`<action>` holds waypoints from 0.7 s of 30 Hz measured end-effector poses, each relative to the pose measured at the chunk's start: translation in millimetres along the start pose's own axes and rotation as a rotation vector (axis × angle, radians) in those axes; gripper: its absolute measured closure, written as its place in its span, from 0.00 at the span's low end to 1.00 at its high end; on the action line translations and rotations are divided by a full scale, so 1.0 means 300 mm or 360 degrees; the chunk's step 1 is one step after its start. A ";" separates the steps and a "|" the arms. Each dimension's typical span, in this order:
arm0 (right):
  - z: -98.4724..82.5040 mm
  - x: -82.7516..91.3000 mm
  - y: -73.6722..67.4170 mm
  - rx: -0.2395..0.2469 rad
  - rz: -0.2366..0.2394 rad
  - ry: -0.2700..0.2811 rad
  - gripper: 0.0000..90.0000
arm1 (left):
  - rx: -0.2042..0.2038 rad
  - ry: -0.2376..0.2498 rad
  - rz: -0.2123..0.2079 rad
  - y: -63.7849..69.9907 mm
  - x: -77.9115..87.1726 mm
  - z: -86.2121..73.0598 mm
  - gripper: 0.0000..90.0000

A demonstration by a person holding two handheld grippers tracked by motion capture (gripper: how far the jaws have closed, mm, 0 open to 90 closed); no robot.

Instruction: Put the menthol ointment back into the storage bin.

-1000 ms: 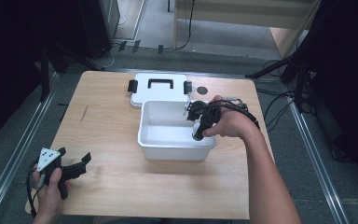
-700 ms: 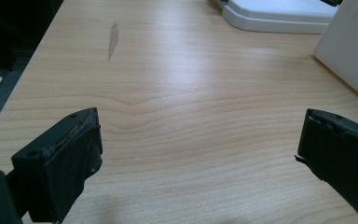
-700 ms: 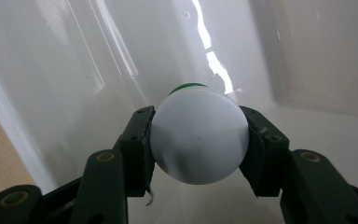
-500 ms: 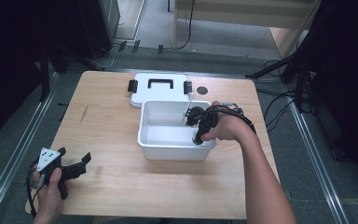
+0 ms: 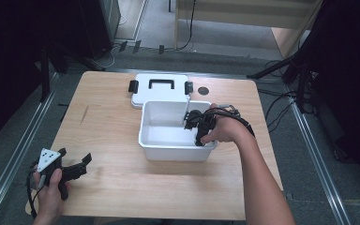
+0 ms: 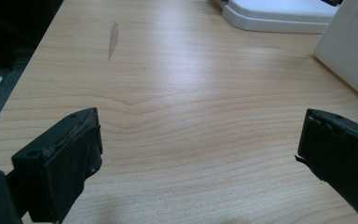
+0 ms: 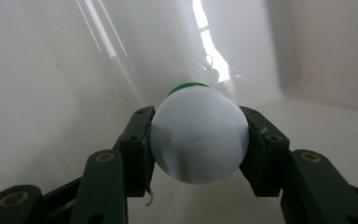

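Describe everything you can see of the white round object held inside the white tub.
The white round object looks like smooth, matt plastic, its rounded end facing the camera, with a green band showing at its far end. The right hand-held gripper clamps it from both sides, one black pad pressing each flank. It sits low inside the white tub, close to the glossy wall and floor; whether it touches the floor cannot be told.

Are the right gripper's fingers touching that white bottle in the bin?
Touching. In the right gripper view both fingers press against the sides of the white bottle, with no gap on either side.
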State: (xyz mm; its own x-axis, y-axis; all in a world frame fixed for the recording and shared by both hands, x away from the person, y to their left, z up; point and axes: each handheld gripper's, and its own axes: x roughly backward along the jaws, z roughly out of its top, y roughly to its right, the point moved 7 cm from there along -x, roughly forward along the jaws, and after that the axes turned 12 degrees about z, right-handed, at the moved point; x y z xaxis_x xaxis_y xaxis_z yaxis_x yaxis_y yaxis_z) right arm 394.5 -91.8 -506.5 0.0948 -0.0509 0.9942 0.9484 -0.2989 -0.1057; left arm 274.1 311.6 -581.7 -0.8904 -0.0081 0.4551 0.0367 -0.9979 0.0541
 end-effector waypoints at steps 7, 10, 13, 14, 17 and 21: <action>0.005 -0.017 0.003 0.0005 -0.0023 -0.0060 0.57 | 0.0000 0.0001 0.0002 0.000 0.000 0.000 0.00; 0.005 -0.021 0.003 0.0008 -0.0029 -0.0081 0.57 | 0.0002 0.0003 0.0000 0.000 -0.001 0.000 0.00; 0.006 -0.029 0.005 0.0019 -0.0046 -0.0115 0.57 | 0.0000 0.0000 0.0002 0.000 0.000 0.000 0.00; 0.007 -0.031 0.007 0.0034 -0.0054 -0.0128 0.57 | 0.0002 0.0002 0.0000 0.000 0.000 0.000 0.00; 0.008 -0.036 0.006 0.0035 -0.0055 -0.0131 0.57 | 0.0003 0.0003 0.0000 0.000 0.000 0.000 0.00; 0.006 -0.038 0.003 0.0041 -0.0064 -0.0160 0.57 | 0.0002 0.0003 0.0000 0.000 0.000 0.000 0.00</action>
State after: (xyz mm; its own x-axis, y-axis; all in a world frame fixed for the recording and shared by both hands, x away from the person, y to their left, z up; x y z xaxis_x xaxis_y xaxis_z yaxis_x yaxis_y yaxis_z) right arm 394.7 -89.7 -517.9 0.0850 0.0571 0.9947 0.9594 -0.2742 -0.0662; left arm 274.1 311.6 -581.7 -0.8911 -0.0080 0.4537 0.0372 -0.9978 0.0555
